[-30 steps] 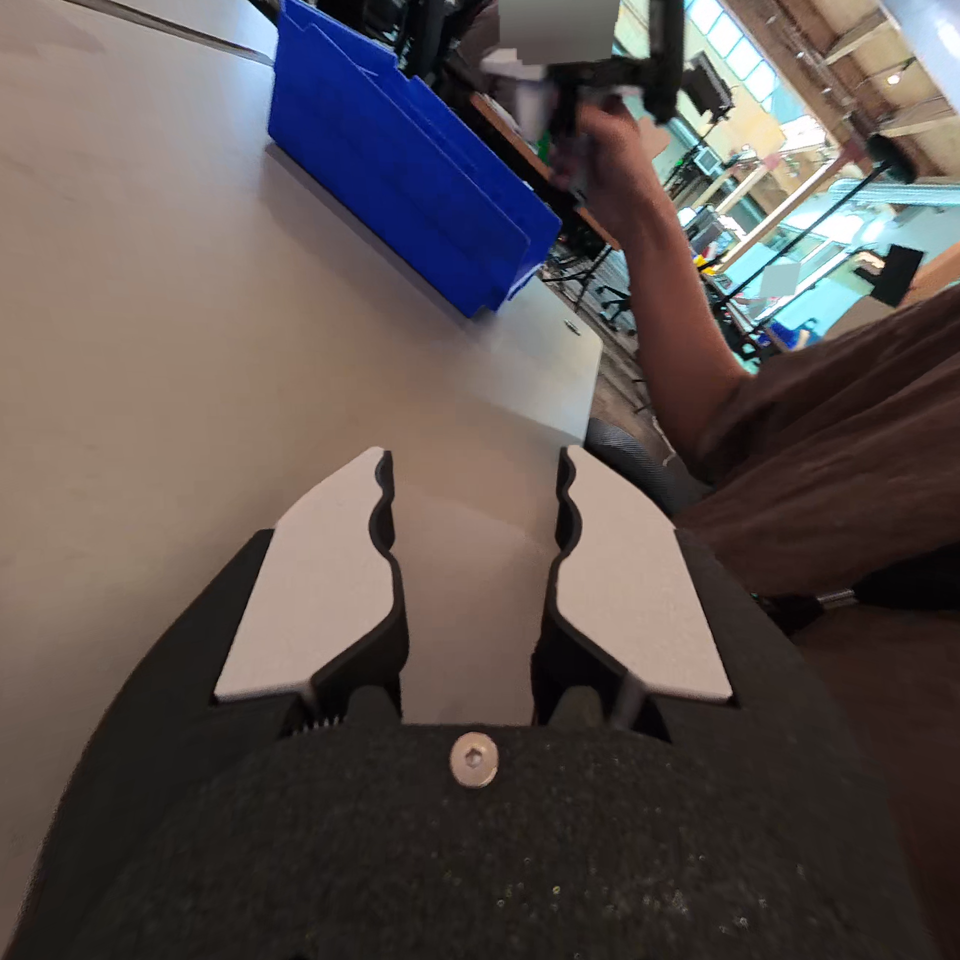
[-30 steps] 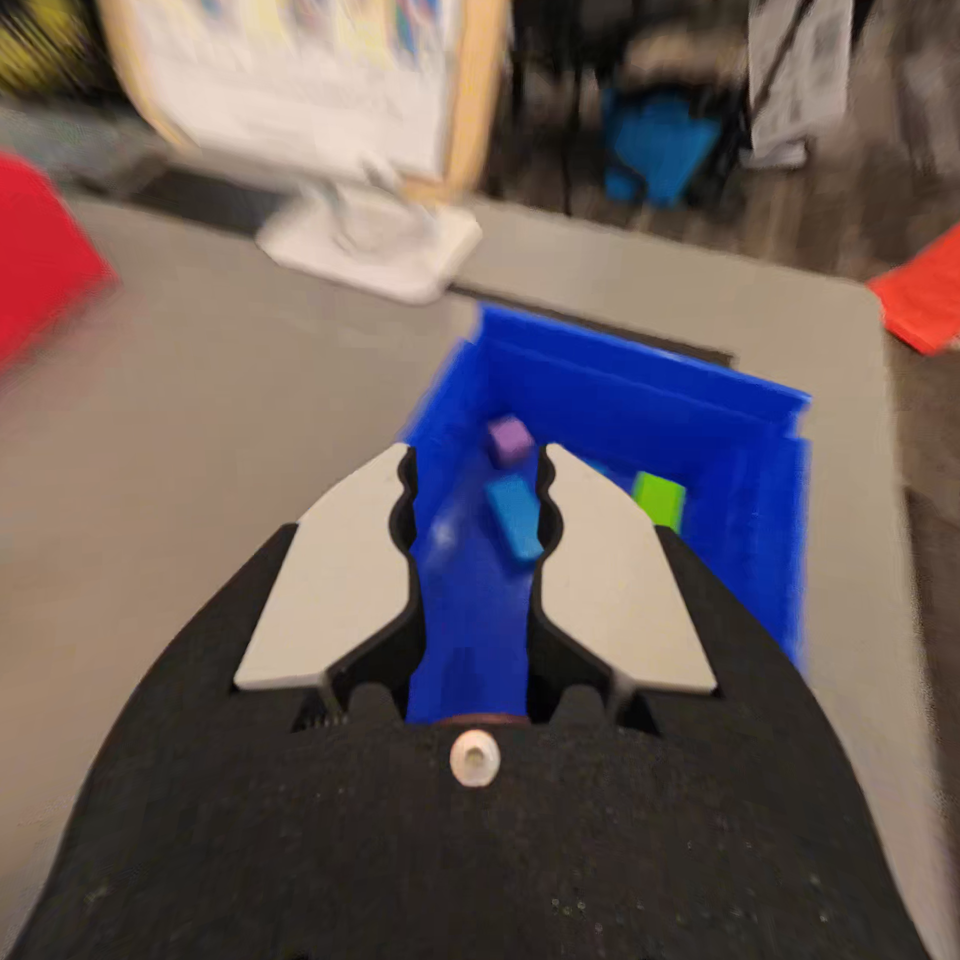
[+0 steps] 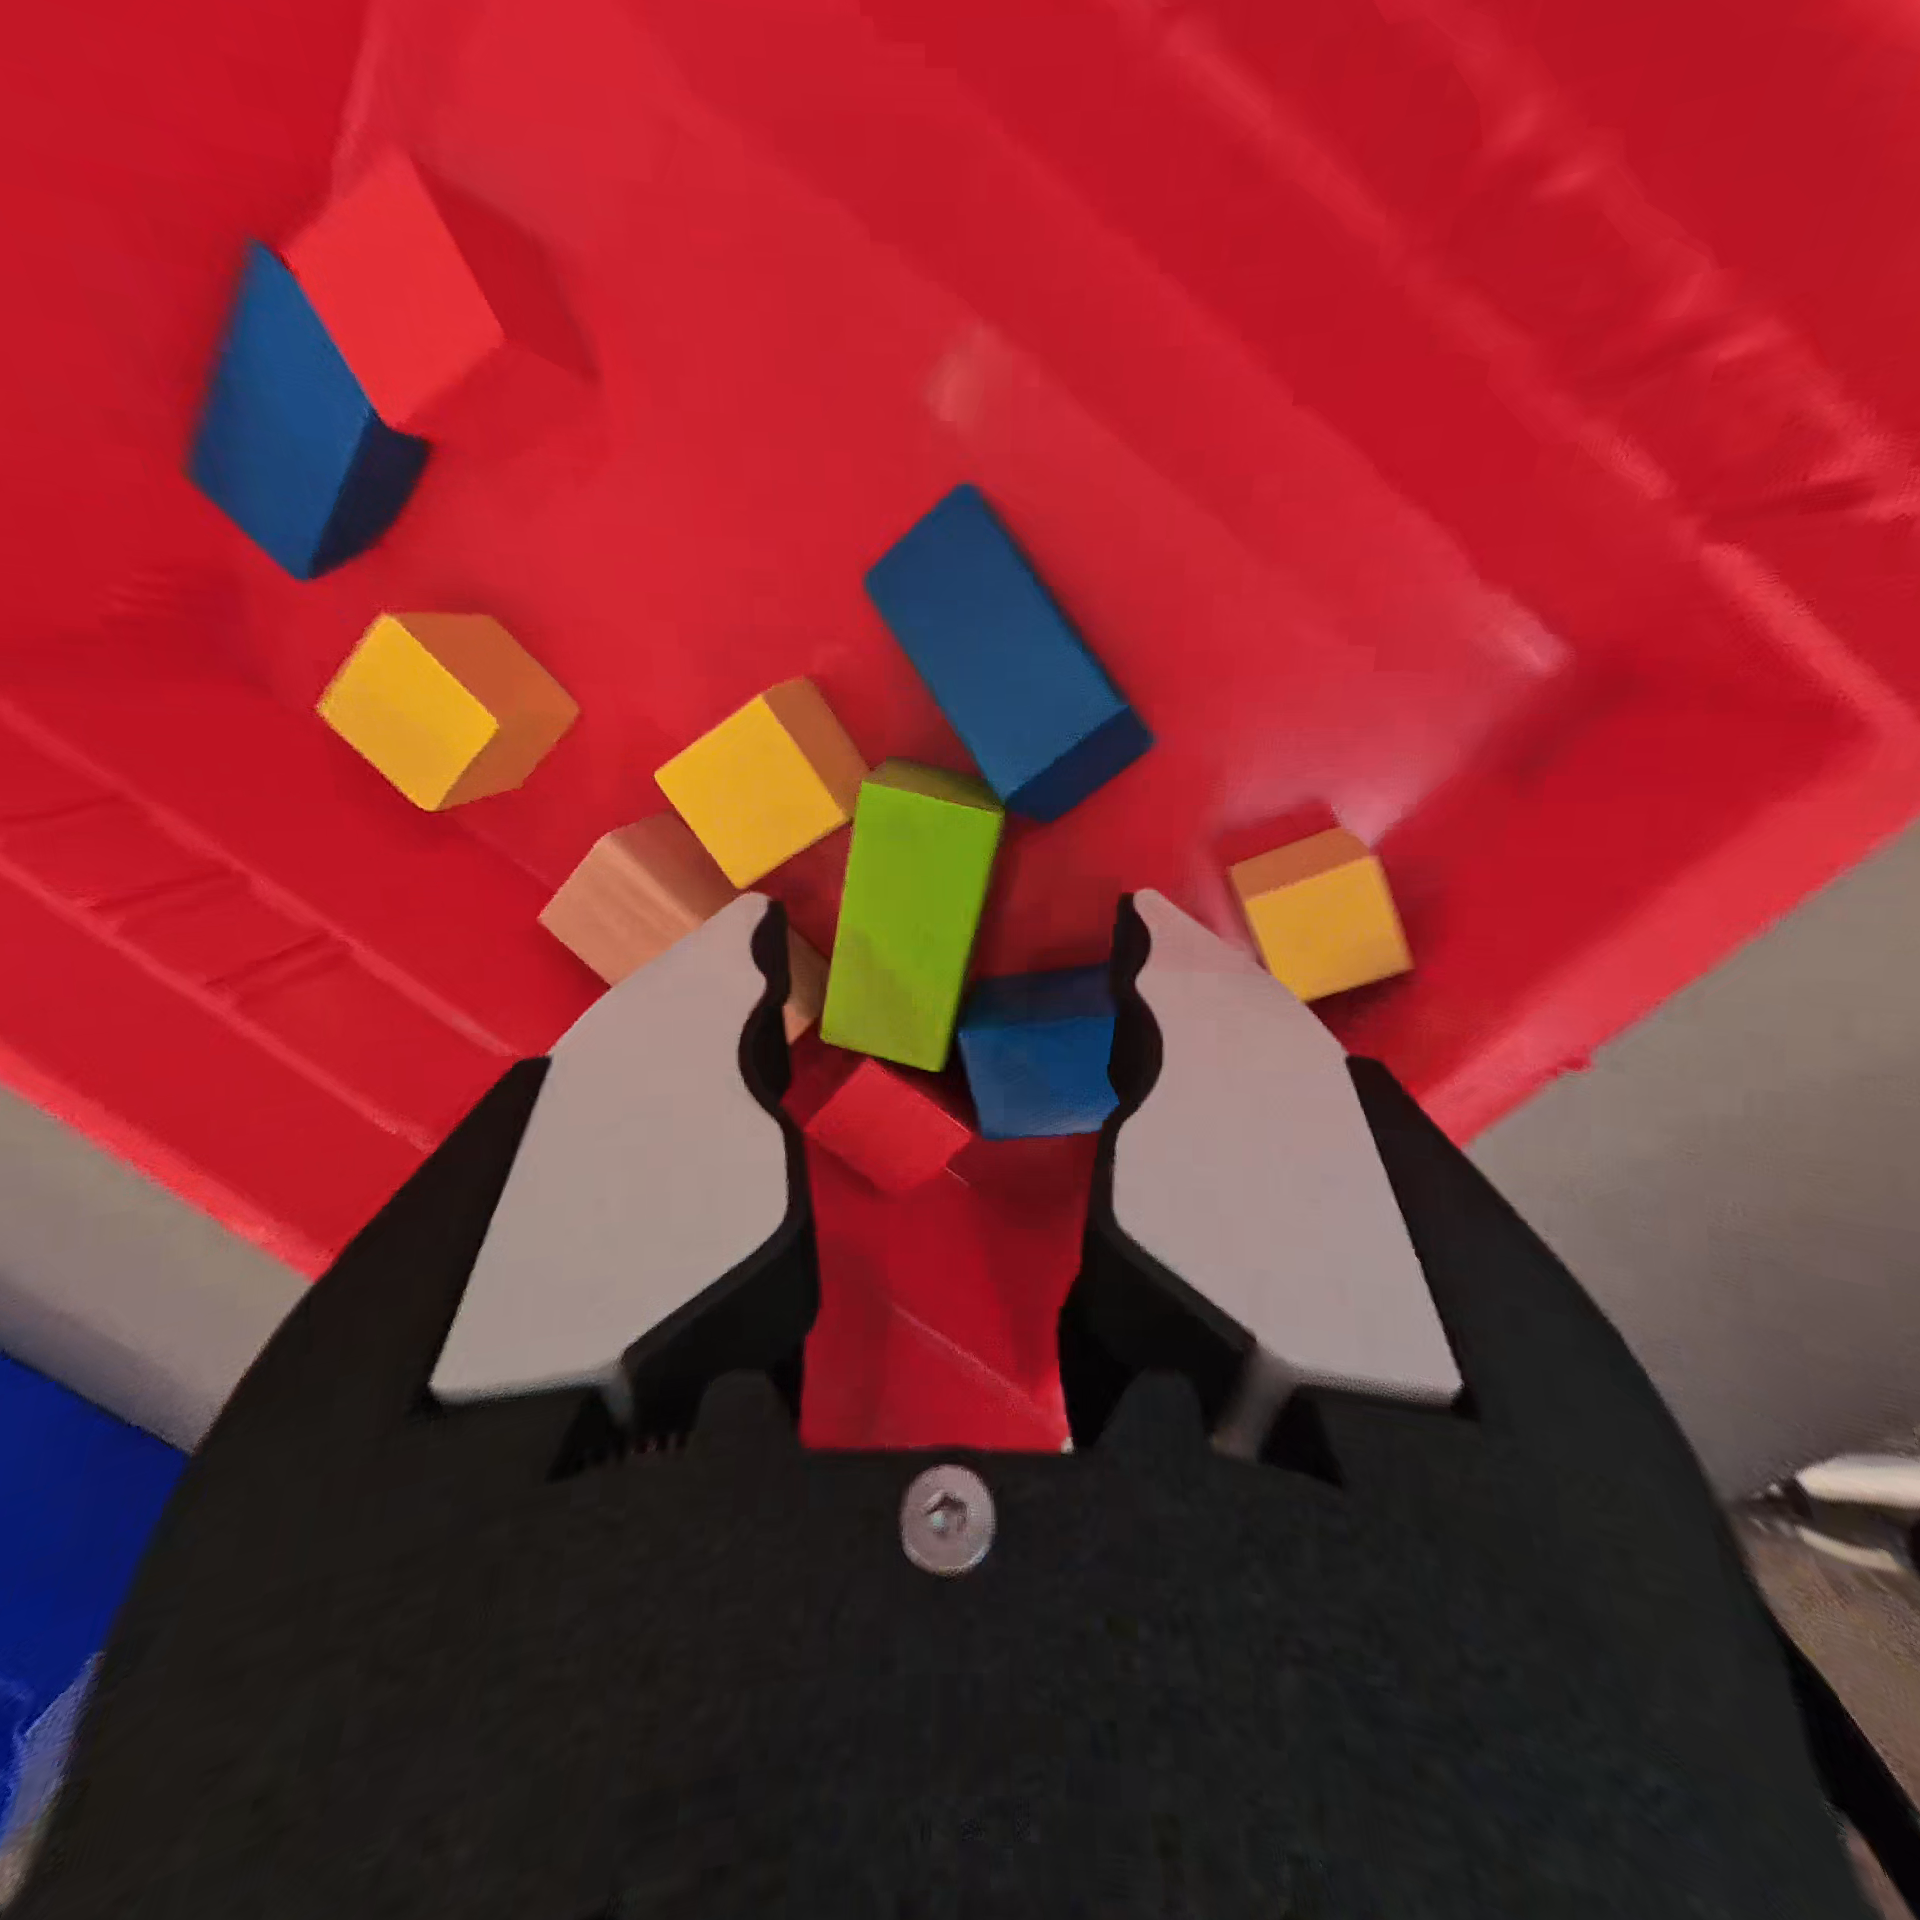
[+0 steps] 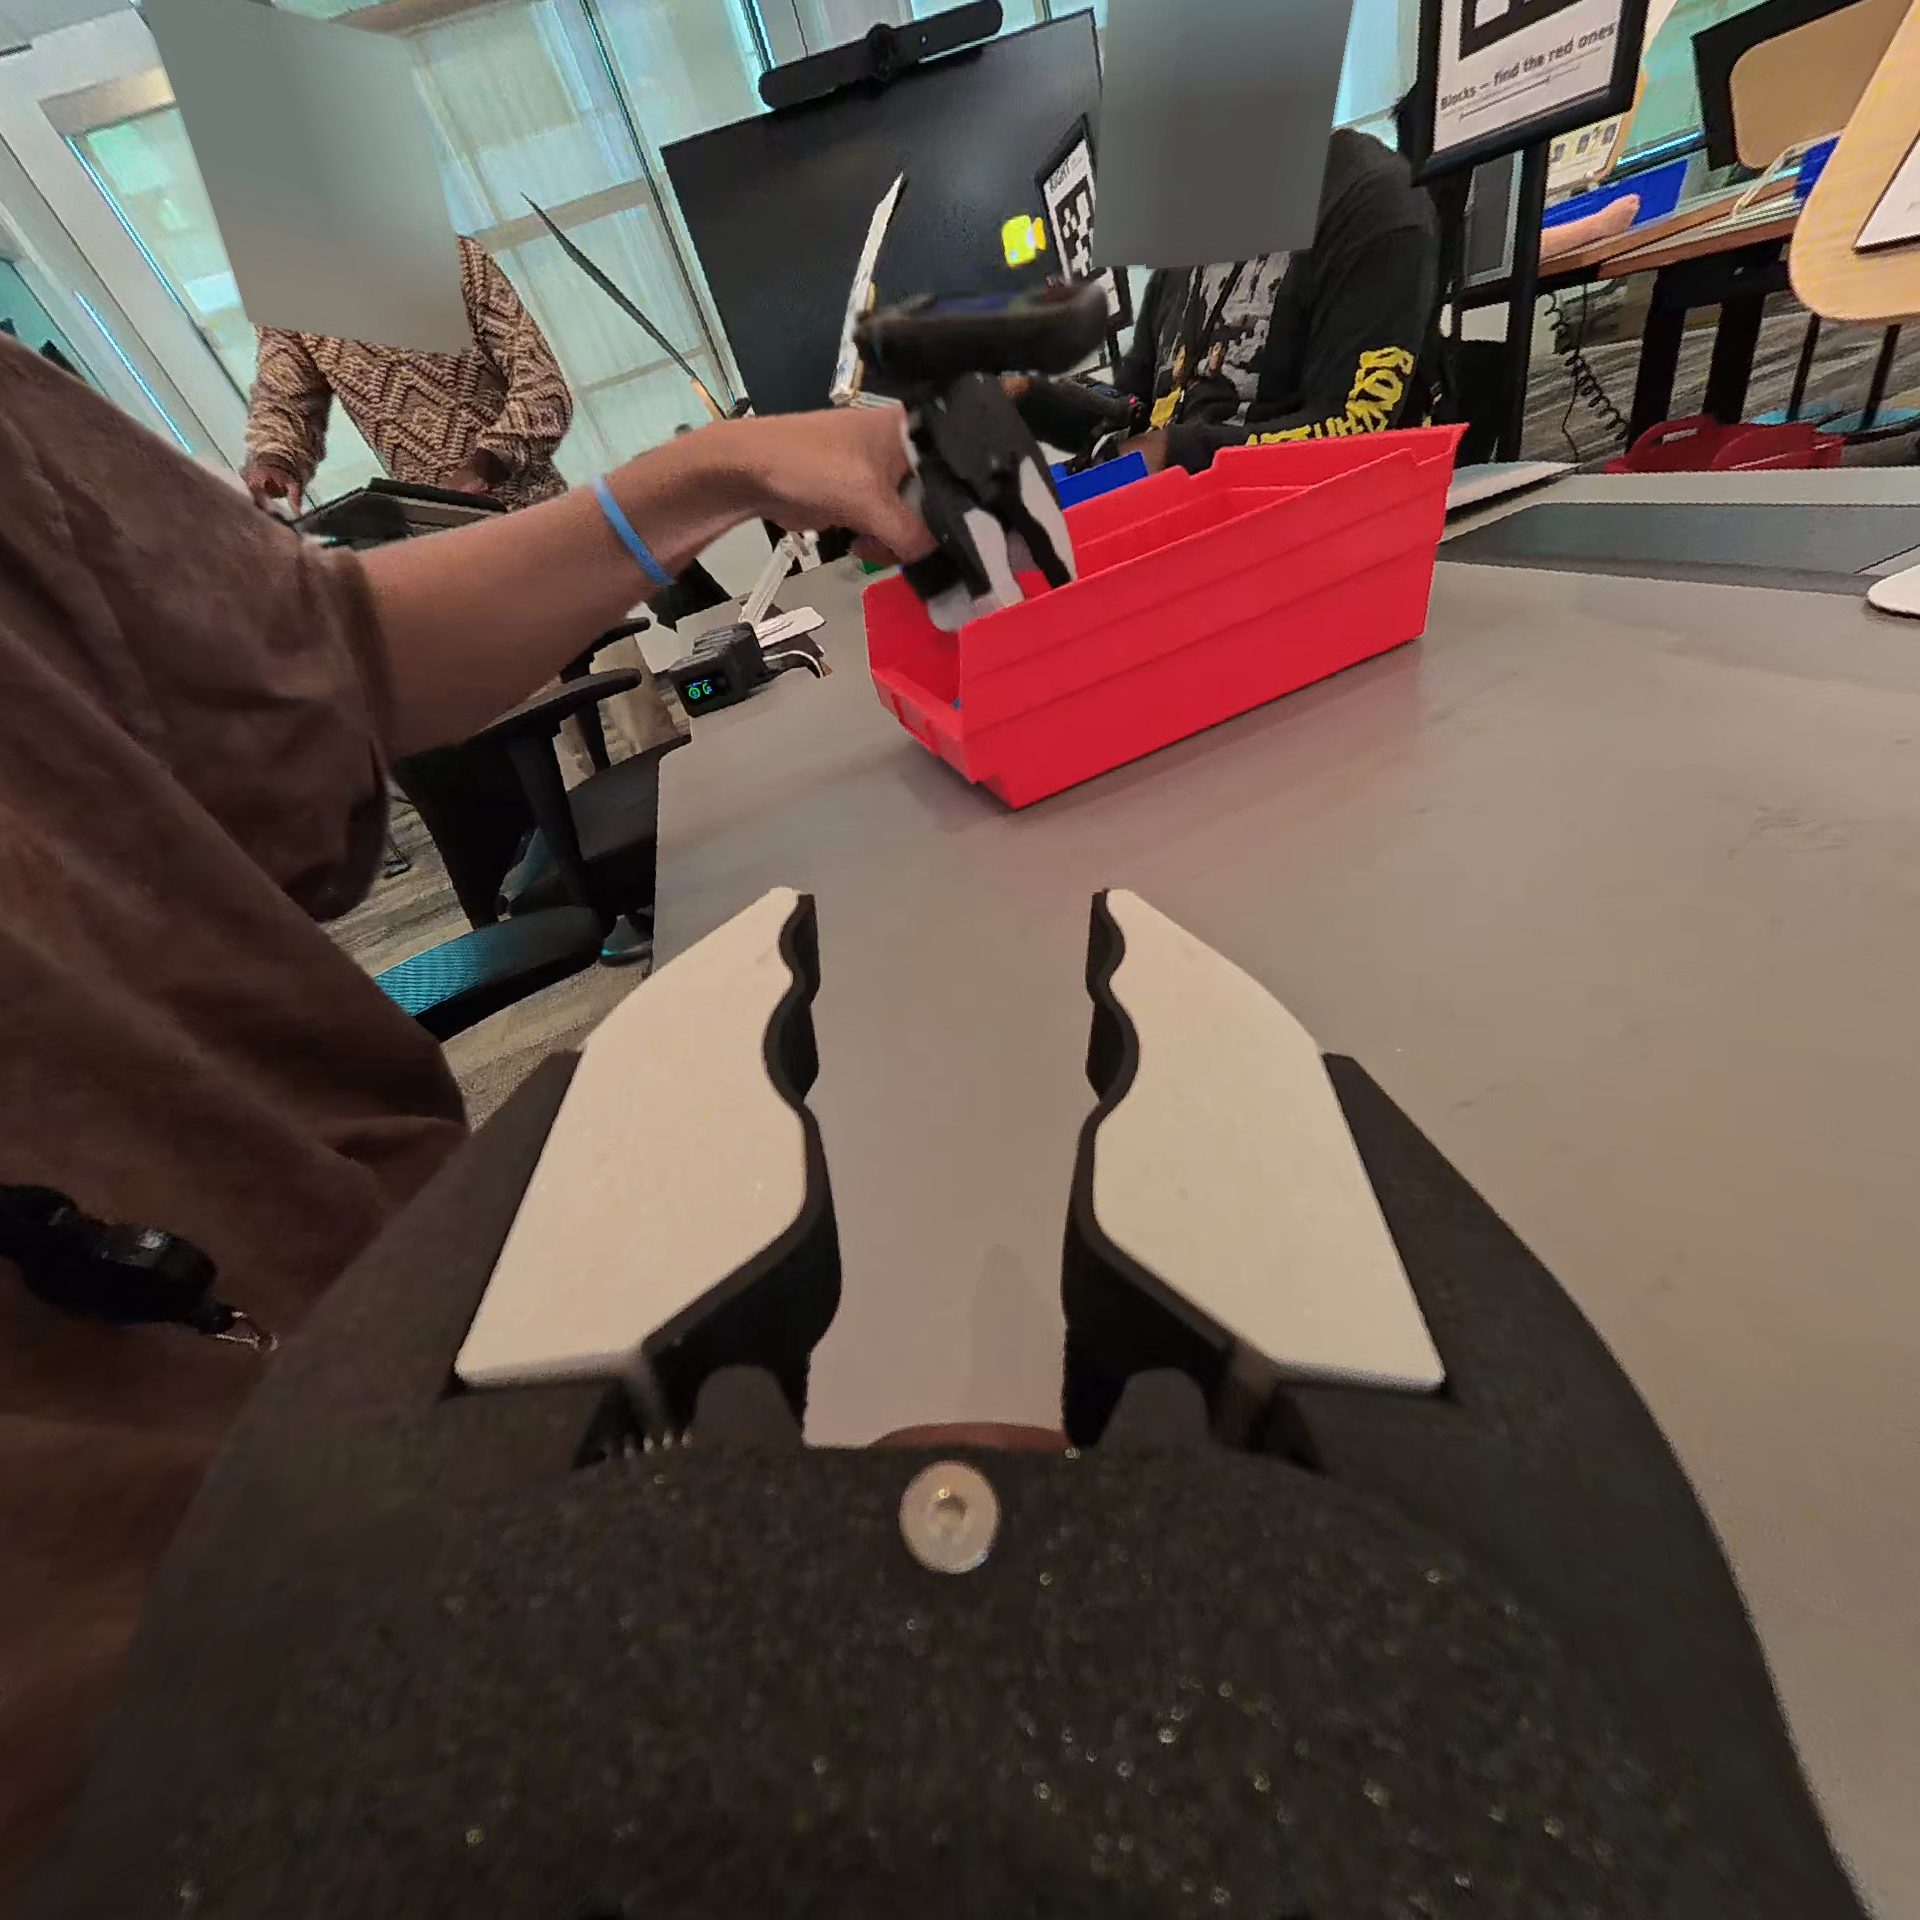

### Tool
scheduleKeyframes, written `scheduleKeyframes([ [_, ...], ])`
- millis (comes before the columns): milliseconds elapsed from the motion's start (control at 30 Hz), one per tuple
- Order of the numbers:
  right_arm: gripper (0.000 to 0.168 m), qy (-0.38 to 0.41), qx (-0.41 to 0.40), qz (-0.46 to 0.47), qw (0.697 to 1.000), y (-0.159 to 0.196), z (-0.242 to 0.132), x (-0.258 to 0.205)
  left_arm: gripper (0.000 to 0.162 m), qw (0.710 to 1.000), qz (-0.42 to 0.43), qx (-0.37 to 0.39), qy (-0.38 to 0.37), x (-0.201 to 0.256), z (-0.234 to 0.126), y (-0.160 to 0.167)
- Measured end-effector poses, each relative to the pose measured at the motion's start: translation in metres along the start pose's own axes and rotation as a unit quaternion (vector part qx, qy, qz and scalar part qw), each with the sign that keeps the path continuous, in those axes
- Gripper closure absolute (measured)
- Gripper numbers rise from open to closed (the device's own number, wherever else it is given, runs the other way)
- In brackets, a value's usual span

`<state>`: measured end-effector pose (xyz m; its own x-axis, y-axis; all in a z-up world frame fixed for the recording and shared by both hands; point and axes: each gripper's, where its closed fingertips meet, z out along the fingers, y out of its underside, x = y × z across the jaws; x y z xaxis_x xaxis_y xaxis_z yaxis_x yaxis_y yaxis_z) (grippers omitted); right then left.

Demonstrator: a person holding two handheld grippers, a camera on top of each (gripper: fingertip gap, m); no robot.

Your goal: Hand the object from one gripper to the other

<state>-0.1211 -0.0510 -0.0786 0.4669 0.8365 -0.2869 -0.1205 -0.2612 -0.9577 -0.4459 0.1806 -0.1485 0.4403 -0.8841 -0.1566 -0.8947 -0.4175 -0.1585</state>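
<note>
Two grippers, both with fingers spread and empty: the left gripper (image 3: 940,940) hangs over the red bin (image 3: 1351,364), a green block (image 3: 909,914) lying inside it between the fingertips; the right gripper (image 4: 951,925) hovers over the grey table (image 4: 1558,831), well apart from the bin.

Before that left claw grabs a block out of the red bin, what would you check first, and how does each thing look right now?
1. Left gripper open wide enough: ok, nothing between the jaws.
2. Aimed at a block: ok, the green block lies in line between the fingertips.
3. Room around the green block: not ok, a yellow block, small blue block and small red block crowd it.
4. Gripper over the red bin: ok.
5. Right gripper ready to receive: ok, open and empty above the grey table.
6. Height above the blocks: cannot tell.
</note>
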Motion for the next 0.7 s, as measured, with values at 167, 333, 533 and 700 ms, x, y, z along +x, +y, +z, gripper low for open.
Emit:
scheduleKeyframes([
  [167, 0.119, 0.016, 0.002, 0.002, 1.000, 0.000, -0.008, 0.006, 0.118, 0.998, -0.011, -0.064, 0.015, -0.008, 0.027, 0.012],
  [333, 0.119, 0.013, 0.017, 0.016, 1.000, -0.005, -0.011, 0.009, 0.125, 0.996, 0.004, -0.090, 0.003, -0.007, 0.040, 0.017],
  [533, 0.119, 0.039, -0.010, -0.031, 0.999, -0.008, -0.008, 0.022, 0.127, 0.998, -0.065, 0.005, 0.022, -0.011, 0.000, 0.003],
  [700, 0.112, 0.056, -0.060, -0.144, 0.986, -0.021, 0.009, 0.035, 0.127, 0.942, -0.190, 0.222, 0.168, 0.012, -0.077, -0.047],
])
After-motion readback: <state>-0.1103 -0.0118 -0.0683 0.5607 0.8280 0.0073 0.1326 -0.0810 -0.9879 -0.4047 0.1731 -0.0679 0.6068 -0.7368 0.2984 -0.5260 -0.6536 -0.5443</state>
